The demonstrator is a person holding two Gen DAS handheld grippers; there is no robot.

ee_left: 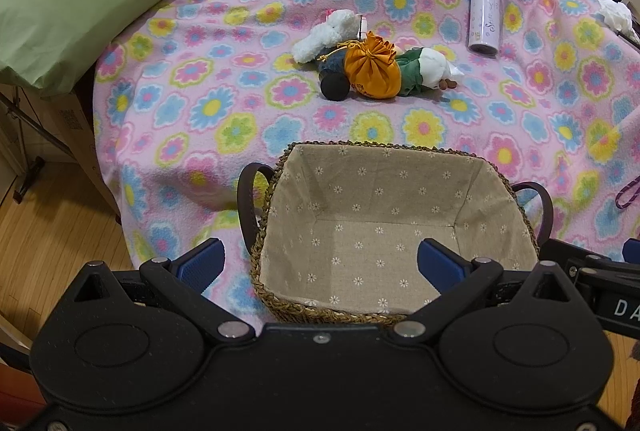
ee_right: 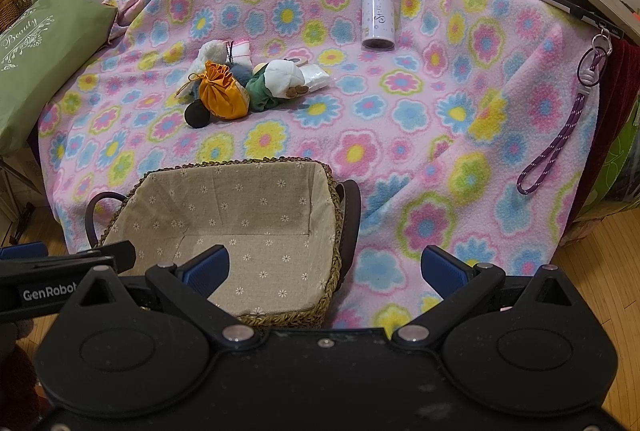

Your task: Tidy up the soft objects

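Reaching past the empty basket (ee_left: 360,231) comes first: both tools, left (ee_left: 320,263) and right (ee_right: 324,267), gape wide, holding nothing. Toys (ee_left: 372,67) lie heaped mid-blanket (ee_left: 200,111); pinch the orange pouch (ee_right: 222,91) squarely, lifting straight up.

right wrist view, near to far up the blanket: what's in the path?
Right gripper → lined basket → orange pouch in the soft toy pile → purple bottle.
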